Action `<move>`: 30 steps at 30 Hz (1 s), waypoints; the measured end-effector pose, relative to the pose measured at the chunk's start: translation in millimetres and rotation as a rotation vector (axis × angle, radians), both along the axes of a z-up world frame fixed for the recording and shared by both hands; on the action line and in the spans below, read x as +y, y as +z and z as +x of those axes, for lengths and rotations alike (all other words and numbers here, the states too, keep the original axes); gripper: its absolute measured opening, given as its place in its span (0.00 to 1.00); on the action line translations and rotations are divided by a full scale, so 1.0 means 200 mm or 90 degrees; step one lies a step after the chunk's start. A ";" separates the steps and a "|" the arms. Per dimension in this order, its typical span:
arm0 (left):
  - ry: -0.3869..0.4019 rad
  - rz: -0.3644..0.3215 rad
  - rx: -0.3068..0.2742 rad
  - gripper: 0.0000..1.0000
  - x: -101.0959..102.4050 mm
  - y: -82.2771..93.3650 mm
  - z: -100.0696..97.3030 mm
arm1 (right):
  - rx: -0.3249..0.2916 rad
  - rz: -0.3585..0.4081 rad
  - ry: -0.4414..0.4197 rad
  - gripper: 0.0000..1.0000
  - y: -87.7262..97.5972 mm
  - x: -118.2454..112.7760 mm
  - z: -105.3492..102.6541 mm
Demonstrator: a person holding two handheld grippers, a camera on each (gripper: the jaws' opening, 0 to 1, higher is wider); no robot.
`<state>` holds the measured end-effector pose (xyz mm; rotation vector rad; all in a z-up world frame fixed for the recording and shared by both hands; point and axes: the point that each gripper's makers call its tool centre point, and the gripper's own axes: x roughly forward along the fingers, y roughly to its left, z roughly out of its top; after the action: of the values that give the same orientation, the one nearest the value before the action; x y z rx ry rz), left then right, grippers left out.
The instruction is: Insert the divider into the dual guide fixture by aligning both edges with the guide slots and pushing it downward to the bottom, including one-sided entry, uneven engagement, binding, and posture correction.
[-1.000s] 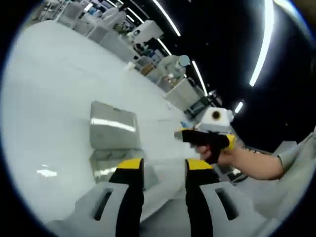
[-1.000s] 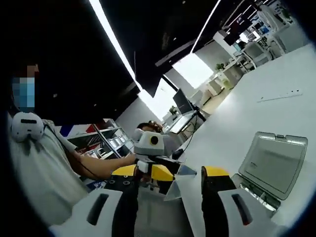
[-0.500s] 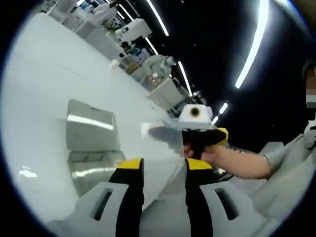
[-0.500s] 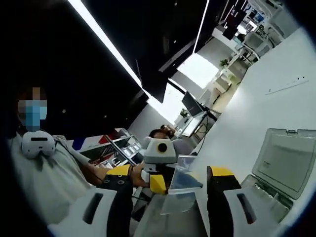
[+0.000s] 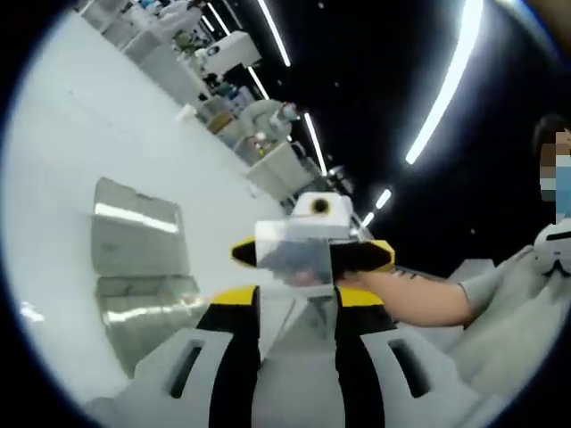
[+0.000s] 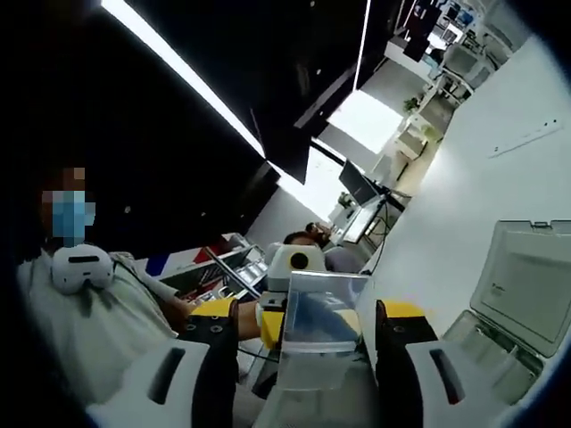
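Note:
The divider (image 5: 294,254) is a clear plastic plate standing upright between the jaws of my left gripper (image 5: 297,299), which is shut on its side edges. My right gripper (image 5: 308,256) points straight back at it from just beyond, its yellow tips spread wide on either side of the plate. In the right gripper view the divider (image 6: 318,325) faces me flat, between the open jaws of my right gripper (image 6: 306,312) without touching both. The fixture (image 5: 143,299) is a clear box with its lid (image 5: 138,241) raised, lying on the white table; it is also in the right gripper view as the fixture (image 6: 495,361).
The white table (image 5: 80,134) stretches far behind the fixture. A person's forearm and grey sleeve (image 5: 446,299) hold the right gripper. The person's torso (image 6: 80,339) is at the left. Desks and ceiling light strips lie far behind.
The right gripper has turned from side-on to facing the left gripper and come closer. The divider now shows flat in the right gripper view. Both views have tilted up off the table.

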<state>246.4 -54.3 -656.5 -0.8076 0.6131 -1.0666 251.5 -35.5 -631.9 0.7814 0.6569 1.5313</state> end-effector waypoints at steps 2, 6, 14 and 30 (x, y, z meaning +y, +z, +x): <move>-0.003 -0.002 0.000 0.29 0.00 0.00 0.00 | 0.003 0.012 0.003 0.58 0.02 0.00 0.00; -0.008 -0.010 0.001 0.29 -0.01 0.02 0.00 | 0.009 0.023 0.001 0.52 0.03 0.00 0.01; -0.020 -0.017 0.000 0.29 -0.02 0.02 -0.01 | 0.018 0.022 0.005 0.45 0.02 0.00 0.02; -0.028 -0.027 0.002 0.29 -0.02 0.03 0.00 | 0.037 0.013 0.011 0.34 -0.01 0.02 0.04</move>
<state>245.8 -57.6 -651.0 -0.8352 0.6151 -1.1225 258.7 -32.0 -633.8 0.8392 0.6934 1.5378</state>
